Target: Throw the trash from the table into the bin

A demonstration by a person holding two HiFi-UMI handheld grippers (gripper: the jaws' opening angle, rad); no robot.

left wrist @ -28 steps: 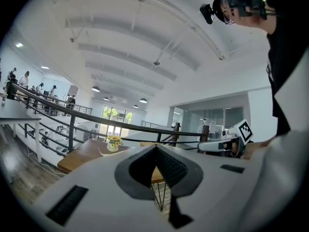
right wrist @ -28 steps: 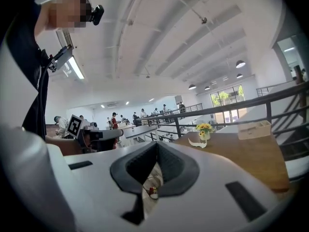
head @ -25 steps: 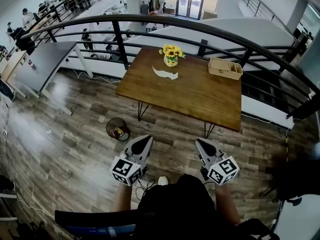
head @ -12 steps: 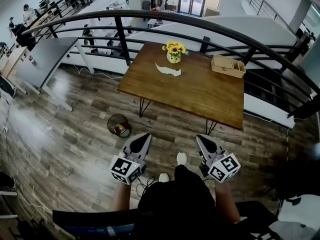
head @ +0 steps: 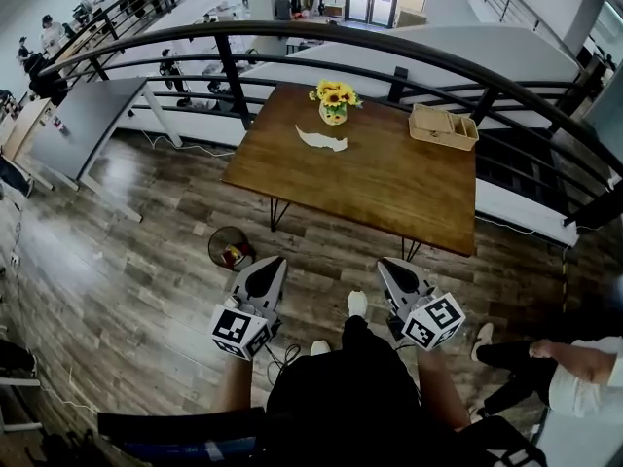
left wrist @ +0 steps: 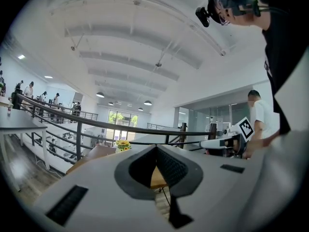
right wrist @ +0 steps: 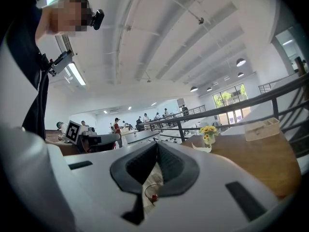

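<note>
I hold both tools level in front of me, short of the brown wooden tabletop [head: 389,188]. My left tool [head: 274,262] has its jaws pressed together with nothing between them; the left gripper view shows the two dark pads [left wrist: 170,167] meeting at the tip. My right tool [head: 386,264] is closed the same way and carries nothing.

The trash, a white crumpled scrap of paper [head: 321,141], lies on the tabletop at about eleven o'clock from its middle. It sits just beside the small vase of yellow sunflowers [head: 332,105], at that vase's seven o'clock. A pale wooden open box [head: 443,127] stands at one o'clock from the tabletop's middle, well apart from the scrap.

The round dark bin [head: 231,249] stands on the wooden plank floor [head: 127,261] at ten o'clock from my left tool, near the tabletop's near left corner, with some bits already inside it. A black curved metal railing [head: 389,42] runs behind the tabletop at twelve o'clock. Another person [head: 560,368] shows at four o'clock from my right tool
</note>
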